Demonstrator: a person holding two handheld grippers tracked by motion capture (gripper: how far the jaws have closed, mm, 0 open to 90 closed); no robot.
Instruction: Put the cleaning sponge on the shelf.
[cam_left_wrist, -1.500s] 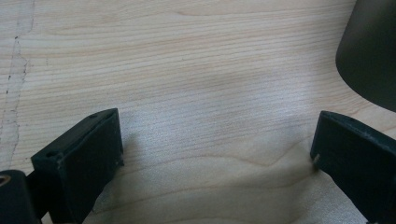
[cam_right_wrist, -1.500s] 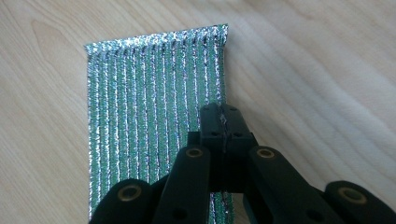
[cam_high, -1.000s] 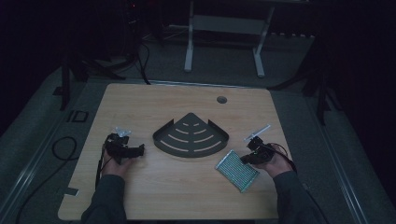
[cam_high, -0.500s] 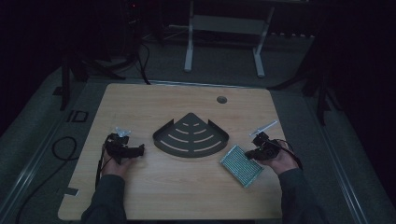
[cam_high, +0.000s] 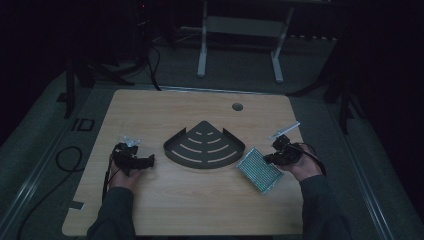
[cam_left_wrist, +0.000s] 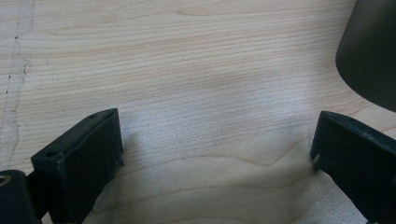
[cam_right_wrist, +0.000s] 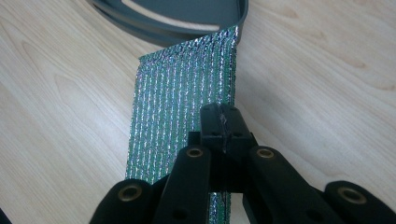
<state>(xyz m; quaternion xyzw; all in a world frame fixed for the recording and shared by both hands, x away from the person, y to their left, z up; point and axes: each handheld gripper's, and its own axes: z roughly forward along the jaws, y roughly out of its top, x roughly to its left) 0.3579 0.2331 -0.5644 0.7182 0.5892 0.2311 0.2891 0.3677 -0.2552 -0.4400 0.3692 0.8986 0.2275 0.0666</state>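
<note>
Wooden table from above; up close, jaws pinching foil sheet.

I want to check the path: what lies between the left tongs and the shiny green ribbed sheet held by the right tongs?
In the high view, the dark grey fan-shaped slotted tray lies between the left tongs and the shiny green ribbed sheet.

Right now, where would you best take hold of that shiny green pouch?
By its thin edge, coming from the person's right side. The pouch is flat, so only an edge fits between the jaws; the right tool pinches it there, opposite the dark corner tray.
</note>
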